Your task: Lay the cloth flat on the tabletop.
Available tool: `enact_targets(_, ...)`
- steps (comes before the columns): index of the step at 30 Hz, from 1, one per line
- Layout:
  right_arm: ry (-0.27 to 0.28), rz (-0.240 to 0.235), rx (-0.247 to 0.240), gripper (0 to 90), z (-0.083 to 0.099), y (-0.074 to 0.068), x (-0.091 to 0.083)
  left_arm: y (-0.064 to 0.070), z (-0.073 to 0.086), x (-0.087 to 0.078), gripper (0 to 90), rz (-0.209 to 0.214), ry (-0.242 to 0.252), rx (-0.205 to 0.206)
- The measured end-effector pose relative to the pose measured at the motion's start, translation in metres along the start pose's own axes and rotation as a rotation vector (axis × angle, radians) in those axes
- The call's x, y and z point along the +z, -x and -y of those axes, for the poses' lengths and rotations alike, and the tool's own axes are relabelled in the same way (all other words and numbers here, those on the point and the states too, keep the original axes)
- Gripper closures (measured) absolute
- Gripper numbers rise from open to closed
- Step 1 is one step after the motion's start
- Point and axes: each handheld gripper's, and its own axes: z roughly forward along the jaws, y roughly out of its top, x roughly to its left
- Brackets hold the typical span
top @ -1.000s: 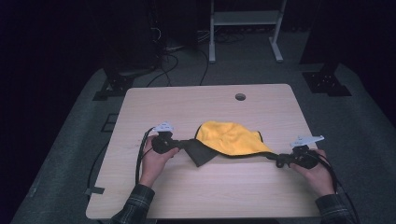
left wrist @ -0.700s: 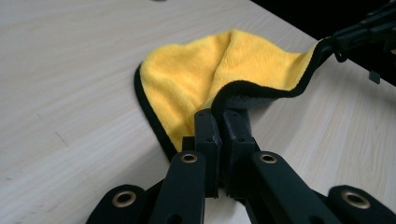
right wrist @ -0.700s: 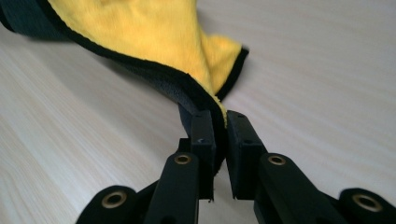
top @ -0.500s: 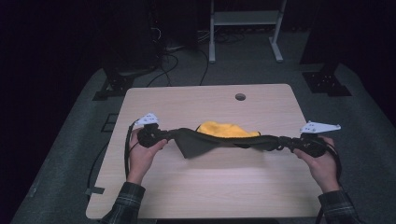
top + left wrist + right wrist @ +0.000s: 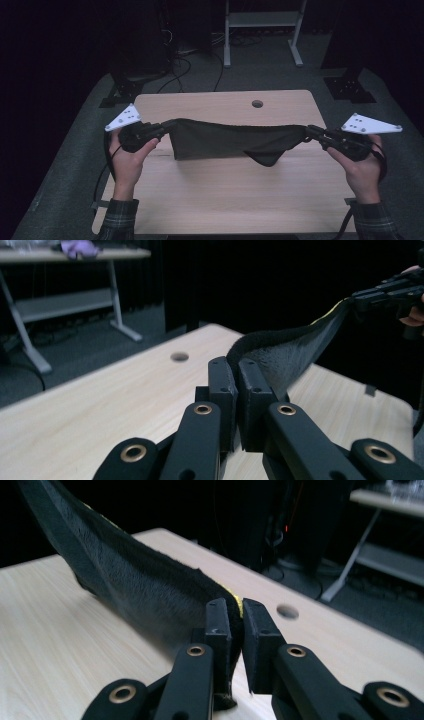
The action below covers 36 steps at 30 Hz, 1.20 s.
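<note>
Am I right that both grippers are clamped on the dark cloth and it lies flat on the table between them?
Not quite. Both the left gripper and the right gripper are clamped on the dark cloth, but it does not lie flat: the high view shows it stretched between them, hanging above the table with a sagging lower edge.

Cloth (image 5: 235, 140) is dark charcoal with a thin yellow edge peeking out. Tabletop (image 5: 225, 190) is pale wood grain. Both sleeves (image 5: 117, 220) are dark plaid; each tool (image 5: 165, 128) is black.
</note>
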Motion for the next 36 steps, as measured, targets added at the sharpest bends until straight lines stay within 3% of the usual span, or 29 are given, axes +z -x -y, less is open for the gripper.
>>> enact_targets(7, 0.113, -0.011, -0.077, 81.8, -0.027, -0.026, -0.043, 0.027, -0.021, -0.039, 86.8, 0.020, 0.065, 0.052)
enact_targets(10, 0.131, -0.011, -0.090, 81.8, -0.033, -0.030, -0.049, 0.027, -0.020, -0.040, 86.8, 0.011, 0.053, 0.047)
enact_targets(15, 0.063, -0.019, -0.059, 81.7, -0.021, -0.021, -0.026, 0.005, 0.004, -0.019, 86.8, 0.000, -0.039, -0.025)
enact_targets(21, -0.056, -0.040, -0.002, 81.8, 0.011, 0.000, 0.021, -0.021, 0.040, 0.011, 86.7, -0.012, -0.145, -0.104)
enact_targets(27, -0.128, -0.036, 0.023, 81.8, 0.028, 0.008, 0.052, -0.036, 0.059, 0.027, 86.6, -0.042, -0.190, -0.128)
enact_targets(36, -0.165, -0.028, 0.039, 81.7, 0.035, 0.019, 0.080, -0.050, 0.070, 0.043, 86.6, -0.080, -0.218, -0.140)
